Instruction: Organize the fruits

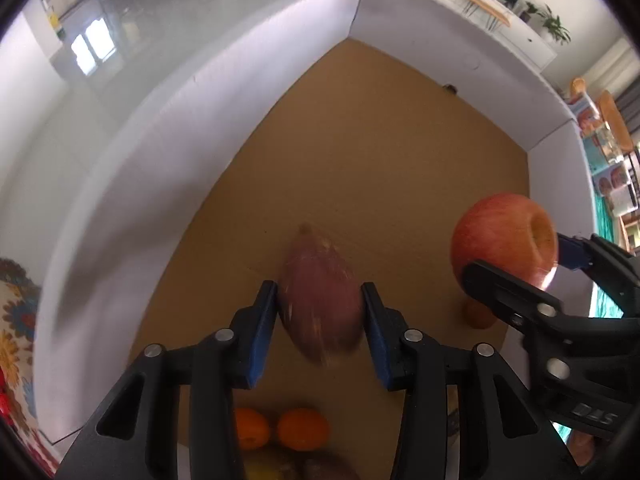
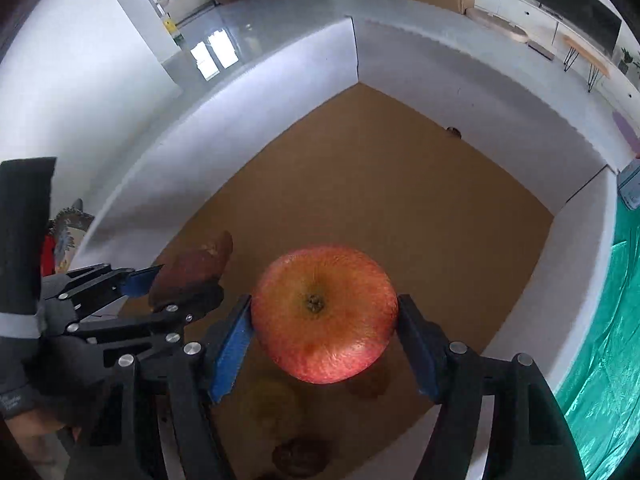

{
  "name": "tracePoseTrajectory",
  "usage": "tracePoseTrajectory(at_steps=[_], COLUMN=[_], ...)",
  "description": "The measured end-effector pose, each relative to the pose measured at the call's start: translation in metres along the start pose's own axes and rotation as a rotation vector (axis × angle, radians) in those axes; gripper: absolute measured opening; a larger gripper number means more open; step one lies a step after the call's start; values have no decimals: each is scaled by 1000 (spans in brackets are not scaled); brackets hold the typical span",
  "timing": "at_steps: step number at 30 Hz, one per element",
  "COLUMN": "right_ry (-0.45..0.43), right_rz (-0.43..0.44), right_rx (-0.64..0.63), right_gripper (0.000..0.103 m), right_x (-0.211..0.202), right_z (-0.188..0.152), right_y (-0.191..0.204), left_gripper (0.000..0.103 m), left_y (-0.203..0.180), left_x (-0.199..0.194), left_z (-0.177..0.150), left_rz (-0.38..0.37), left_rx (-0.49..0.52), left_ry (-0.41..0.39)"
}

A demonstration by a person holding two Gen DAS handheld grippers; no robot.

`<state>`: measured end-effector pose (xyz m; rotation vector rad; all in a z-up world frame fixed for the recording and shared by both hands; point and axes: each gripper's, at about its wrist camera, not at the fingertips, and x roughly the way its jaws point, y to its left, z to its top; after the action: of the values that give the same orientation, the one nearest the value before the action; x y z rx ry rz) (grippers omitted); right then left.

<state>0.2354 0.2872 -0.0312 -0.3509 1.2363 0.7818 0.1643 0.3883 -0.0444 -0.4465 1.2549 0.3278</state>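
My left gripper (image 1: 319,286) is shut on a reddish-brown oblong fruit (image 1: 316,264), its blue pads pressing on both sides. The fruit hangs above the brown cardboard floor (image 1: 360,140) of a white-walled box. My right gripper (image 2: 324,306) is shut on a red apple (image 2: 320,344), whose blossom end faces the camera. In the left wrist view the apple (image 1: 500,236) and the right gripper (image 1: 528,258) are at the right. The right wrist view has the left gripper (image 2: 186,280) with the brown fruit (image 2: 196,264) at the left, held by a gloved hand (image 2: 24,380).
Two oranges (image 1: 304,428) and other blurred fruits lie on the floor below the left gripper. A small brown fruit (image 1: 478,314) and a dark one (image 2: 300,458) lie under the apple. White walls (image 2: 280,92) ring the box. A green cloth (image 2: 600,340) lies outside on the right.
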Motion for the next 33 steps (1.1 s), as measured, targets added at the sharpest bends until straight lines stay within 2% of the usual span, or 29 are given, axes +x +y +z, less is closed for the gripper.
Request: tracePoseTrajectory(at_steps=[3, 4, 5, 6, 7, 8, 10, 11, 14, 16, 18, 20, 23, 25, 27, 29, 33], right_ry=[56, 90, 96, 80, 42, -8, -102, -146, -241, -283, -297, -293, -282, -257, -234, -207, -166], right_rz=[-50, -47, -36, -27, -25, -33, -52, -47, -18, -8, -4, 6, 14, -1, -35, -52, -57], right_rx=[13, 25, 39, 46, 44, 36, 25, 23, 25, 17, 17, 27, 18, 19, 17, 10, -11], right_gripper=[70, 70, 71, 71, 75, 86, 99, 102, 103, 103, 103, 103, 103, 103, 103, 103, 103], right_x=[24, 28, 28, 24, 15, 2, -29, -47, -101, -135, -158, -169, -180, -177, -171, -172, -166], right_z=[6, 4, 3, 2, -1, -2, -5, -8, -21, -38, -58, -75, -114, -145, -165, -181, -190], right_y=[-4, -9, -11, -13, -15, -17, -18, -19, -17, -14, -8, -5, 6, 12, 20, 25, 37], left_gripper=[49, 58, 68, 75, 85, 88, 89, 91, 99, 102, 102, 102, 102, 102, 102, 102, 102], left_y=[5, 5, 6, 5, 12, 17, 11, 8, -8, -16, -23, -26, -15, -14, -14, -13, -18], left_x=[1, -3, -8, -16, -27, -39, -70, -85, -130, -158, -171, -173, -166, -154, -144, -151, -150], left_z=[-1, -2, -4, -6, -10, -14, -25, -31, -57, -84, -104, -124, -149, -161, -170, -188, -193], left_rz=[12, 22, 29, 30, 23, 27, 59, 67, 119, 189, 266, 304, 239, 194, 167, 195, 270], left_rx=[-26, -27, -22, -14, -3, 10, 47, 68, 119, 140, 138, 78, -4, 0, 17, 35, 69], left_ry=[-6, -21, -43, -76, -123, -169, -262, -300, -446, -575, -641, -609, -509, -422, -370, -380, -421])
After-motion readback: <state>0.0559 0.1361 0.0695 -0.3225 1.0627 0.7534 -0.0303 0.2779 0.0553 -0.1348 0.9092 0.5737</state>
